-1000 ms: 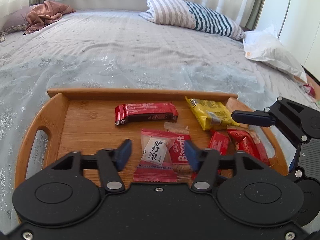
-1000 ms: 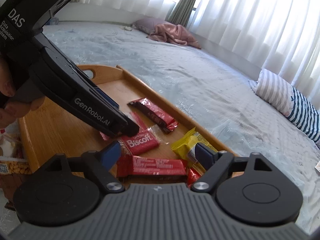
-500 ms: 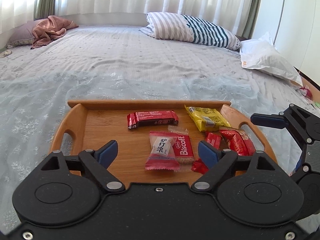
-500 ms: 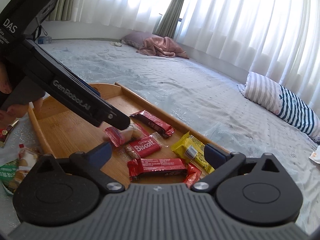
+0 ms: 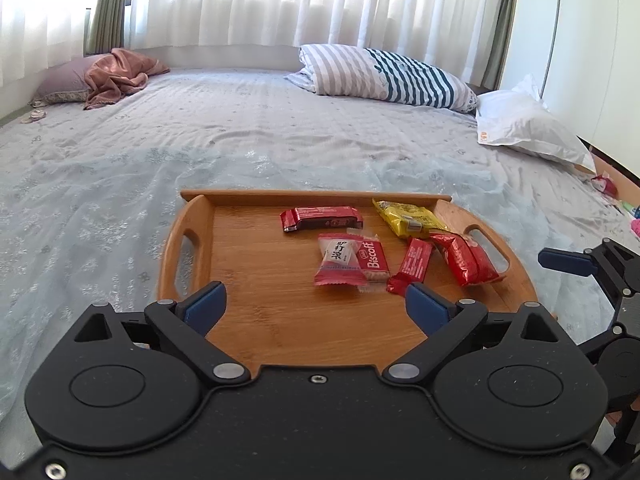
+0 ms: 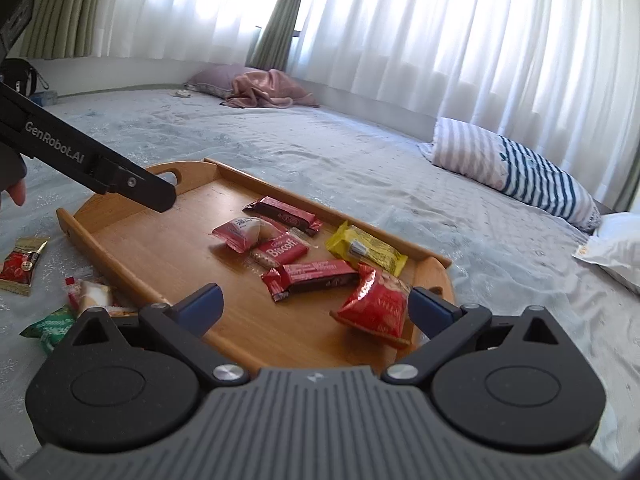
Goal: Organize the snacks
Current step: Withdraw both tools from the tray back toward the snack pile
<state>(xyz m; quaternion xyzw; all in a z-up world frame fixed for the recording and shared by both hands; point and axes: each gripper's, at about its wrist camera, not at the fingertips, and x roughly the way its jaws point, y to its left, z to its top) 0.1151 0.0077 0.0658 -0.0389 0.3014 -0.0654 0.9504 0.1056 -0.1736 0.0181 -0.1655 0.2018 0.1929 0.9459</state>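
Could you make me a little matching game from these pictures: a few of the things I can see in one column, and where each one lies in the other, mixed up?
Things:
1. yellow packet
2. Biscoff packet
3. green packet
4. striped pillow

Places:
A. on the bedspread, off the wooden tray
B. far across the bed, near the curtains
C. on the tray, against its far rim
D. mid-tray, touching the pink sweet

Pairs: 1-C, 2-D, 3-A, 4-B
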